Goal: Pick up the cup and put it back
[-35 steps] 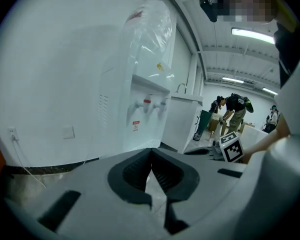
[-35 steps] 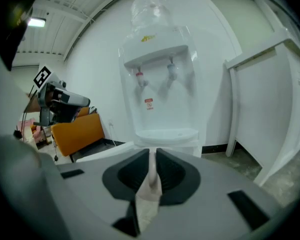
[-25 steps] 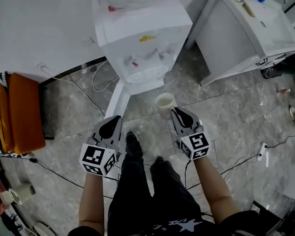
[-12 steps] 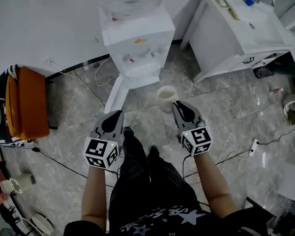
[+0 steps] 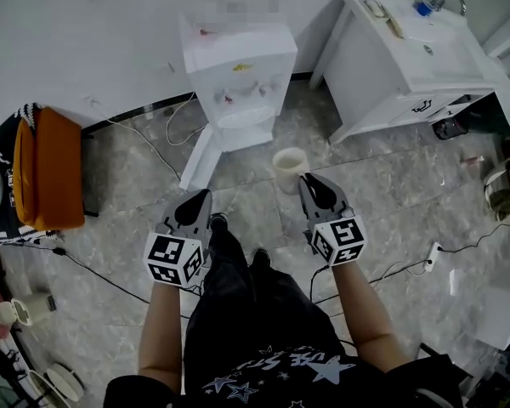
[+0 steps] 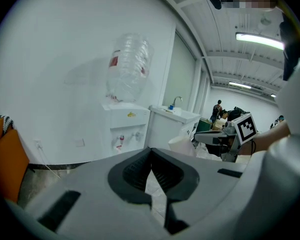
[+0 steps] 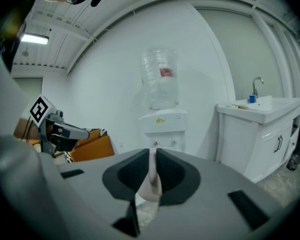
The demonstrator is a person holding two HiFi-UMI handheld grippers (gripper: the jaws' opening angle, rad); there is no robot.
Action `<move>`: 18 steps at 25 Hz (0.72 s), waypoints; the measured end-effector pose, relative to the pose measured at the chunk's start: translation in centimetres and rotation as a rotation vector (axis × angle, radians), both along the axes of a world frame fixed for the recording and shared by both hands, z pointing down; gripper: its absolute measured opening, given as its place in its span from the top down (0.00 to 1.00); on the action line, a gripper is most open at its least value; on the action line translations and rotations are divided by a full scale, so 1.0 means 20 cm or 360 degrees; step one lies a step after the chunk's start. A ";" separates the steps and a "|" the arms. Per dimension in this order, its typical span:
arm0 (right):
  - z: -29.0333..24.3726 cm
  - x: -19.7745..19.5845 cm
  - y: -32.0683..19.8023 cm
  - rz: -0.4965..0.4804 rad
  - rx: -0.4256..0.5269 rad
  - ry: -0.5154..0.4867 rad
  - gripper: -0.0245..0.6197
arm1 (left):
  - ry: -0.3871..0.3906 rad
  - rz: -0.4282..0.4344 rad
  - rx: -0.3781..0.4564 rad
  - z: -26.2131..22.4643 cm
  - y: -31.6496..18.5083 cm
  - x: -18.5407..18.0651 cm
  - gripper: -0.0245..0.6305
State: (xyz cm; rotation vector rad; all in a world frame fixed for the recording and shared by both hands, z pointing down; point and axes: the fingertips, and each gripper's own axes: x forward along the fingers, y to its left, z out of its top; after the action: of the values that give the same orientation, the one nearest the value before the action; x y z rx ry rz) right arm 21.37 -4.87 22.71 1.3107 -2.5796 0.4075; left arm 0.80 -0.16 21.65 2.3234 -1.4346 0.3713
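Note:
A cream paper cup [image 5: 289, 163] hangs upright over the grey stone floor. My right gripper [image 5: 307, 179] is shut on its near wall at the rim. In the right gripper view the cup's wall [image 7: 151, 184] is pinched between the two dark pads of the right gripper [image 7: 152, 156]. My left gripper [image 5: 202, 195] is level with it, to the left, and its jaws are shut with nothing between them. From the left gripper [image 6: 151, 156] I see the cup [image 6: 182, 145] to the right, with the right gripper [image 6: 225, 139] behind it. The white water dispenser [image 5: 238, 75] stands ahead by the wall.
A white cabinet with a sink and tap [image 5: 408, 58] stands to the right of the dispenser. An orange seat [image 5: 47, 177] is at the left. Cables [image 5: 144, 147] trail over the floor. The person's legs and shoes [image 5: 229, 262] are below the grippers.
Both grippers have risen with the cup still in the right one. The dispenser and floor look farther off and smaller than before.

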 end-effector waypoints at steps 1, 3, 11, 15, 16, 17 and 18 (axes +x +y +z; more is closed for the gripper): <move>0.01 0.00 0.01 -0.0004 -0.0007 0.0006 0.89 | 0.0000 -0.0006 -0.0007 0.02 0.01 -0.01 0.95; 0.06 -0.02 0.01 -0.0012 -0.0026 0.0018 0.89 | 0.0000 -0.0020 -0.0023 0.06 0.02 -0.03 0.95; 0.33 -0.11 -0.05 -0.0049 -0.0105 0.0057 0.89 | -0.0008 -0.0112 -0.0057 0.27 -0.07 -0.17 0.95; 0.49 -0.18 -0.13 -0.0057 -0.0126 0.0068 0.89 | -0.0003 -0.0142 -0.0072 0.43 -0.17 -0.23 0.95; 0.53 -0.20 -0.17 -0.0056 -0.0121 0.0066 0.89 | -0.0004 -0.0151 -0.0070 0.48 -0.20 -0.26 0.95; 0.58 -0.22 -0.20 -0.0055 -0.0114 0.0063 0.89 | -0.0008 -0.0160 -0.0064 0.53 -0.24 -0.30 0.95; 0.64 -0.25 -0.25 -0.0052 -0.0107 0.0059 0.89 | -0.0014 -0.0168 -0.0057 0.58 -0.27 -0.34 0.95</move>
State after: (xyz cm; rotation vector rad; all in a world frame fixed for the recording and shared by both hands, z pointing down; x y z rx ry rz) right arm 16.33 -9.78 35.43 1.2408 -2.5304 0.4554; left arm -5.94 -5.64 33.35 2.2102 -1.5345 0.3741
